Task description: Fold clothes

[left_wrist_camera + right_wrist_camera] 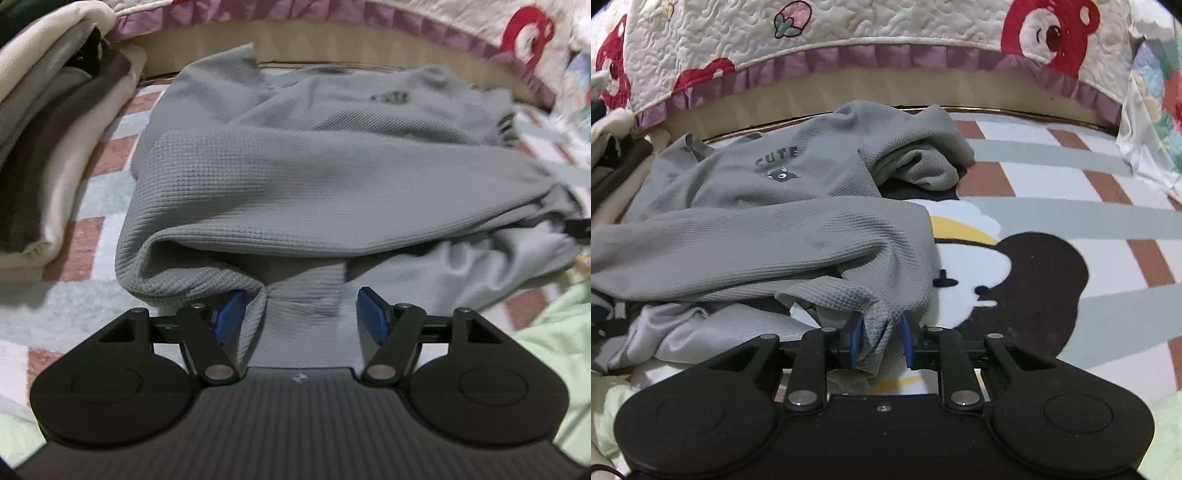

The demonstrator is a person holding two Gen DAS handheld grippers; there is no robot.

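A grey waffle-knit sweatshirt (314, 177) with a "CUTE" print (775, 153) lies rumpled on a patterned rug (1071, 221), its lower part folded up over the chest. My left gripper (301, 314) is open, its blue pads (373, 314) wide apart with the shirt's hem lying between them. My right gripper (881, 332) is shut on a bunched corner of the sweatshirt (875, 321), held low over the rug. A lighter grey smooth garment (701, 332) lies under the shirt's near edge.
A stack of folded clothes (48, 155) sits at the left of the shirt. A quilted bed cover with red bears and purple ruffle (886, 59) hangs behind. Pale green fabric (554, 332) lies at the near right and near left.
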